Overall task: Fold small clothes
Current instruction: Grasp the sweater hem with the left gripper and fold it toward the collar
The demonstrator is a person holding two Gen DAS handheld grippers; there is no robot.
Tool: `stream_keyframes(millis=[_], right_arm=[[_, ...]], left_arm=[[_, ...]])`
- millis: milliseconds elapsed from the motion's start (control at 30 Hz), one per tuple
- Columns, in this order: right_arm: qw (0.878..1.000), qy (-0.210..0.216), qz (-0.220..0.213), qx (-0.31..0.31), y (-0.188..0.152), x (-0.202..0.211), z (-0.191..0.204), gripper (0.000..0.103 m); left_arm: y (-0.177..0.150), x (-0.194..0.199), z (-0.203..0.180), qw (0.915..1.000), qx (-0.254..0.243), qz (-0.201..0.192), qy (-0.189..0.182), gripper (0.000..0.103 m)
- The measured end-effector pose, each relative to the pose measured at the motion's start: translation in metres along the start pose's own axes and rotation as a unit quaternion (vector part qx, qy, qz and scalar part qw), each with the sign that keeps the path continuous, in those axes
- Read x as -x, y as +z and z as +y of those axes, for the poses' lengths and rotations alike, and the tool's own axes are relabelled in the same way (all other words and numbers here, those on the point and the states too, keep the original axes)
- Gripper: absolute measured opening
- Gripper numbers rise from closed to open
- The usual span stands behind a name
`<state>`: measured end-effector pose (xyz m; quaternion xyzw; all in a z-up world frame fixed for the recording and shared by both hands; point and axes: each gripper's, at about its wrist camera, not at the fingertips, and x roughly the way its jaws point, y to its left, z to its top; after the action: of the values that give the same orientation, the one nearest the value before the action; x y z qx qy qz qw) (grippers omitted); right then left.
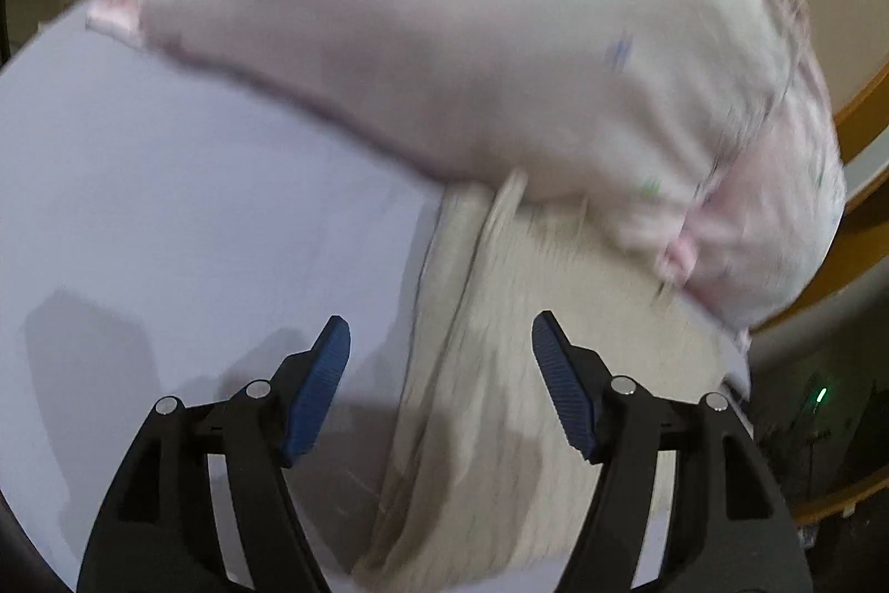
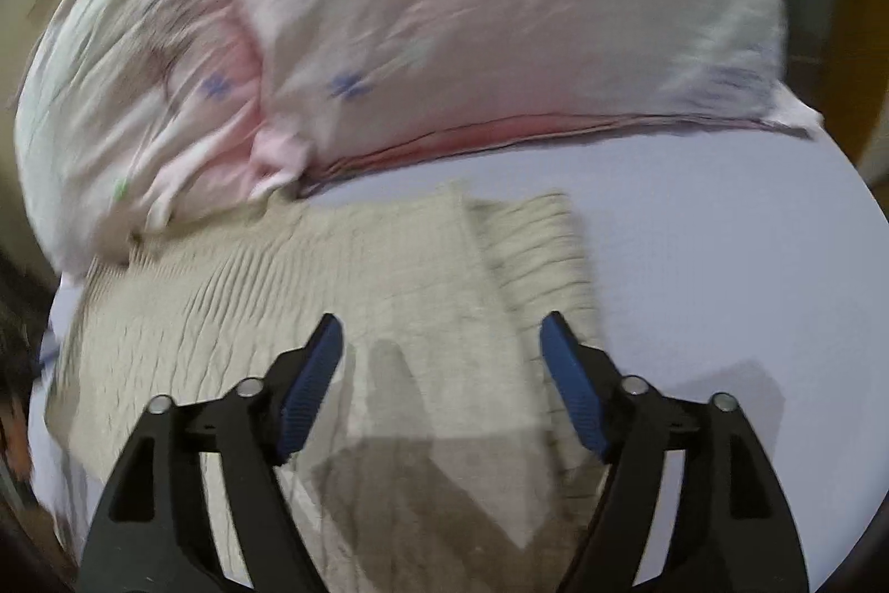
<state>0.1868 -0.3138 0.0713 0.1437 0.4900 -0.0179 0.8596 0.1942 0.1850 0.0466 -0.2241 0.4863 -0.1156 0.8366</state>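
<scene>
Both your wrist views are soft with motion blur, worst on the pillows (image 2: 500, 9) and the beige garment (image 1: 500, 398), whose weave smears into streaks. Your light is moderate, even and indoor; the fingers (image 2: 311, 387) stay sharp and throw grey shadows onto the sheet (image 1: 166, 232) and cloth. Fisheye bending curves every edge into dark corners

Two pale pink pillows (image 2: 500, 9) with small flower prints lie on a lavender bedsheet (image 2: 722, 259); wooden bed frame (image 1: 867, 104) behind.
</scene>
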Motion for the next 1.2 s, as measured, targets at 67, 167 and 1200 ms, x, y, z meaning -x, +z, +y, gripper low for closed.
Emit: stream_keyframes(millis=[67,167,1200], right_arm=[[1.0,0.016,-0.008,-0.01,0.001,0.008,-0.005,0.079],[1.0,0.019,-0.016,-0.007,-0.001,0.016,-0.008,0.081],[0.969,0.183,0.063,-0.152,-0.014,0.029,-0.122,0.09]], left_arm=[[-0.01,-0.015,-0.004,0.9994,0.003,0.034,-0.01,0.068],[-0.023,-0.013,-0.009,0.9991,-0.003,0.025,-0.034,0.068],[-0.021,-0.078,-0.22,0.9671,-0.063,0.043,-0.243,0.081]])
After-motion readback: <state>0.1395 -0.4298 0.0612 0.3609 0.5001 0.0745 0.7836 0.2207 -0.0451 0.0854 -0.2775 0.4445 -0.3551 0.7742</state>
